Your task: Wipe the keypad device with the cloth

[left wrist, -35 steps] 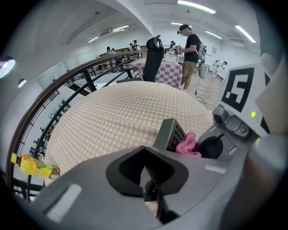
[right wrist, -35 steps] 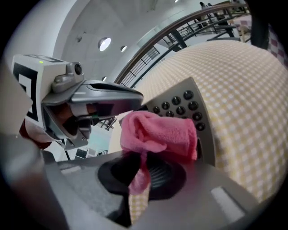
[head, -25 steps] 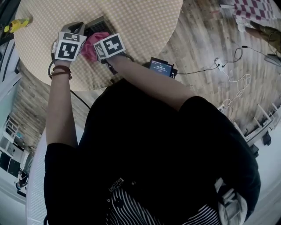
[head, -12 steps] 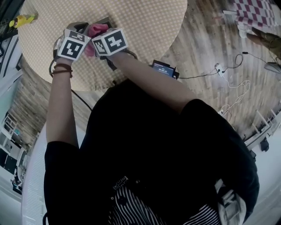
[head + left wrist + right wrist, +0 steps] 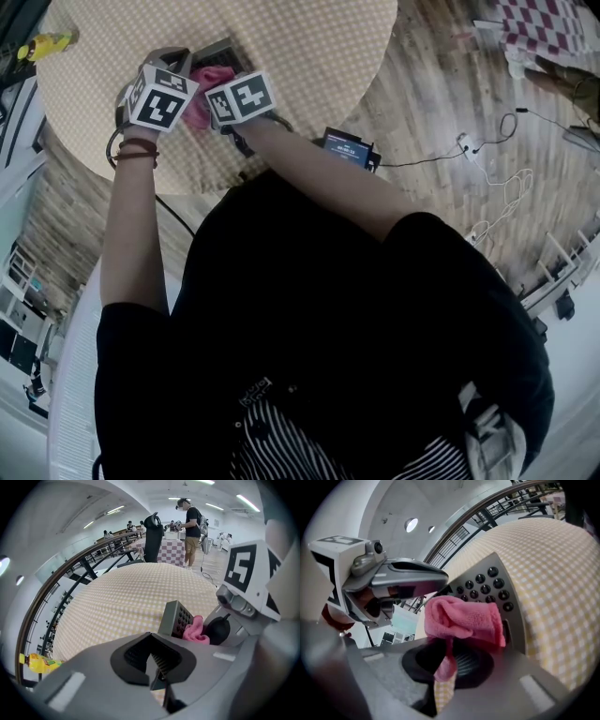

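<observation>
The grey keypad device [image 5: 223,49] with dark round buttons lies on the round checked table [image 5: 309,47]. My right gripper [image 5: 446,665] is shut on a pink cloth [image 5: 461,617], which is bunched on the near end of the keypad device [image 5: 490,585]. The cloth [image 5: 200,101] shows between the two marker cubes in the head view. My left gripper [image 5: 158,679] is shut with nothing visible between its jaws. It hangs just left of the device [image 5: 177,618] and the cloth [image 5: 194,631]. The left gripper [image 5: 410,576] reaches over the device's far side.
A yellow bottle [image 5: 47,44] lies at the table's left edge, also seen as the bottle [image 5: 40,663]. A dark box with a lit screen [image 5: 345,145] sits by the table's near edge. Cables [image 5: 487,164] trail over the wooden floor. A person [image 5: 192,522] stands far off.
The right gripper pushed the pink cloth away over the keypad, then drew it back toward me. The left gripper stayed beside the device.
</observation>
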The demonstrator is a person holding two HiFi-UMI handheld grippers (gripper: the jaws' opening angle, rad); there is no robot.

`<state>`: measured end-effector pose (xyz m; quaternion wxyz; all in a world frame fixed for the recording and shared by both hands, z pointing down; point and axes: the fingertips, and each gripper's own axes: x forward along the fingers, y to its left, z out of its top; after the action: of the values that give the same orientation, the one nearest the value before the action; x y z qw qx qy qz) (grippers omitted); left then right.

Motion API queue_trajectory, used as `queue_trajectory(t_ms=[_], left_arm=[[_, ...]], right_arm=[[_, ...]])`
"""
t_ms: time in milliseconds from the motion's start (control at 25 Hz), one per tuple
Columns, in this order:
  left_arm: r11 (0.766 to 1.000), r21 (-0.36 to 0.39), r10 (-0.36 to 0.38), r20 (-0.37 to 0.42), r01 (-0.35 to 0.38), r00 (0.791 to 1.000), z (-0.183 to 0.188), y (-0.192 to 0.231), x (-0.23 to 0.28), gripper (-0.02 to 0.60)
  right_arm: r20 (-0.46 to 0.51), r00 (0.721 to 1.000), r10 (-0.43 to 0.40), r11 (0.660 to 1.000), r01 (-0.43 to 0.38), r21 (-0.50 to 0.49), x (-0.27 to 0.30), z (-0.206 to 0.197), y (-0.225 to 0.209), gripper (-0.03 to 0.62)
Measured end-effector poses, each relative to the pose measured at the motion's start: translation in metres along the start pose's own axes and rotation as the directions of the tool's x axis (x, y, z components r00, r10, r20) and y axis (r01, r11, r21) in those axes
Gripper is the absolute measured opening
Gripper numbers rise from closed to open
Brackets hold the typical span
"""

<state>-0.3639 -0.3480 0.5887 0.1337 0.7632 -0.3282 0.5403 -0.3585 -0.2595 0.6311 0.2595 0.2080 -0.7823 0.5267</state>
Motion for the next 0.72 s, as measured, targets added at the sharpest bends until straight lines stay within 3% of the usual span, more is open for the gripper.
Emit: queue_trajectory(t_ms=[120,280,520,720], left_arm=[[1.0,0.001,0.004,0.008,-0.004,1.0,0.001,0.001,0.0,0.005],[1.0,-0.024,-0.001,0.013,0.001,1.0,-0.001,0.0,0.0,0.005],[0.996,-0.091,-0.008,0.058,0.013,0.998,0.004,0.004,-0.001,0.003],[0.995,-0.096,0.011,0.078,-0.003,0.997,0.008,0.004,-0.004,0.003]], right_arm=[[-0.031,0.999,-0.011,1.0,0.011,0.004,0.004,-0.013,-0.008,0.048],[-0.041,0.999,0.008,0.995,-0.004,0.101,0.003,-0.017,-0.008,0.048],[0.12,0.993,-0.01,0.997,0.02,-0.08,-0.011,0.04,0.026,0.048],[0.081,0.995,0.051,0.999,-0.05,-0.013,-0.006,0.026,0.016,0.048]])
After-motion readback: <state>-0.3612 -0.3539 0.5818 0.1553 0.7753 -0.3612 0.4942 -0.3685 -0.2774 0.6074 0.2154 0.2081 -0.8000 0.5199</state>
